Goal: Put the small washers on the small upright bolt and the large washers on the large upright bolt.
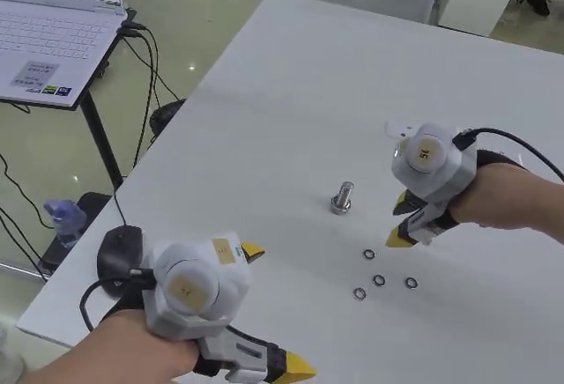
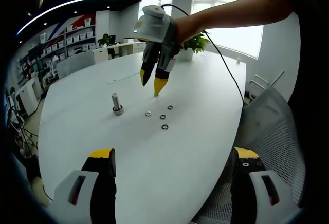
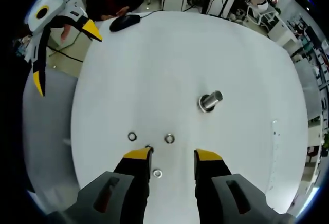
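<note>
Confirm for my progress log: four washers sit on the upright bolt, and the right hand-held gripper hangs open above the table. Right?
No. The four washers lie loose on the table beside the upright bolt, as the head view shows. The right hand-held gripper does hang open above the table.

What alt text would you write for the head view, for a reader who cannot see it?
Two hand-held claws are open over a white table: the right claw close to four small washers, the left claw at the near edge. An upright bolt stands just beyond the washers.
</note>
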A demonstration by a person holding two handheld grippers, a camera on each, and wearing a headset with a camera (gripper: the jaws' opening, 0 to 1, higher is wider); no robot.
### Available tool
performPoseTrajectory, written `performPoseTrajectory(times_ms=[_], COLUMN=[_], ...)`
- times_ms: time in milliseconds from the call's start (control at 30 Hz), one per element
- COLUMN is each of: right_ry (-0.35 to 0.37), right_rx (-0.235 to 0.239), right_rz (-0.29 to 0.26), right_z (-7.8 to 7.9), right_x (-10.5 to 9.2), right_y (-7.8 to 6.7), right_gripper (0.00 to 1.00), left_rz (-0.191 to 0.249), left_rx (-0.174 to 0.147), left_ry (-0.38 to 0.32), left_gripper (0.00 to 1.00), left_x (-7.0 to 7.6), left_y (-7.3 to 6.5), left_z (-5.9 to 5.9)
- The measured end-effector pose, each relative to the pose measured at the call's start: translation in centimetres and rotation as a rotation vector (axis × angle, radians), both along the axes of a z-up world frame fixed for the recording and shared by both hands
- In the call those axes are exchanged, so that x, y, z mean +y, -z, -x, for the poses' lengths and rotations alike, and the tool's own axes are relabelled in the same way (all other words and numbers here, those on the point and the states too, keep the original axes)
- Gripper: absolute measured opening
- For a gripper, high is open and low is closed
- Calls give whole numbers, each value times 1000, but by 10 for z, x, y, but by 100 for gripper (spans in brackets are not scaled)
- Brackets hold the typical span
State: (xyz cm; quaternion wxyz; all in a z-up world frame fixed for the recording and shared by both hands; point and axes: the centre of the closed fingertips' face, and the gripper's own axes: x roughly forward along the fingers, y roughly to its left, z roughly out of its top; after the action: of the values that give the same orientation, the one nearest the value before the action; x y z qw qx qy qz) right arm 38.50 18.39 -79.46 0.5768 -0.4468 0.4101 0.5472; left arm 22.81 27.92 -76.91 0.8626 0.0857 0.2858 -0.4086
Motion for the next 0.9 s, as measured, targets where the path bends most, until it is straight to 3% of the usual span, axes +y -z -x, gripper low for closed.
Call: performPoseTrajectory(times_ms=[233,900], right_ry=[33,1], right_rx=[30,30], right_rz=[-34,2], right_z=[-1,-3], right_x=[5,8], right_y=[8,54], right_gripper=[32,30], left_rz=[8,5], left_rx=[-3,5], left_ry=[-5,-7], left_gripper=[93,91], left_x=[0,0], left_y=[-3,1], left_z=[-1,-2])
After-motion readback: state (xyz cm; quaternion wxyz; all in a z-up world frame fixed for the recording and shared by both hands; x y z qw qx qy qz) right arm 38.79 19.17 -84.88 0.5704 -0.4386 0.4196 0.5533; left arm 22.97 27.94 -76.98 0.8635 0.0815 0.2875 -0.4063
